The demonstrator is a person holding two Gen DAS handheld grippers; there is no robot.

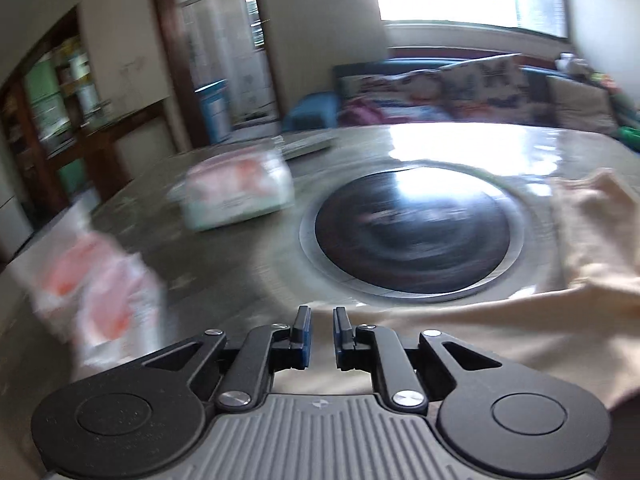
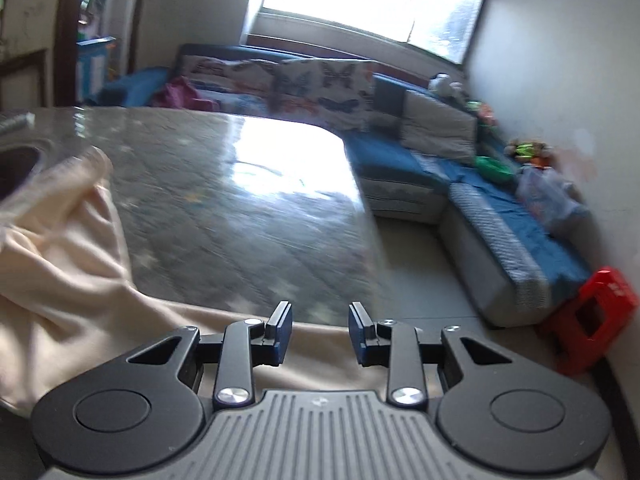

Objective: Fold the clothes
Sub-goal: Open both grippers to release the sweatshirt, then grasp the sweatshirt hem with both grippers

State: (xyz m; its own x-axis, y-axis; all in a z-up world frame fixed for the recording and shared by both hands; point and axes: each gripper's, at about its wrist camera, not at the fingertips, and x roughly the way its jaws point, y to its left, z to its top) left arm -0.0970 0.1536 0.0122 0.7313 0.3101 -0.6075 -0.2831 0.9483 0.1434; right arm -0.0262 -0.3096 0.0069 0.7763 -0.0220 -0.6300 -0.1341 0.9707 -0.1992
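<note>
A cream-coloured garment (image 1: 520,320) lies crumpled on the marble table, spreading from under my left gripper to the right. It also shows in the right wrist view (image 2: 60,260), at the left and under the fingers. My left gripper (image 1: 322,334) is open with a narrow gap and holds nothing, just above the garment's near edge. My right gripper (image 2: 320,332) is open wider and empty, above the garment's edge near the table's front right.
A dark round inset (image 1: 412,232) sits in the table's (image 2: 240,200) middle. Two soft packs with red print lie at the left (image 1: 236,188) (image 1: 96,280). A blue sofa (image 2: 480,208) and a red stool (image 2: 592,320) stand beyond the table's right edge.
</note>
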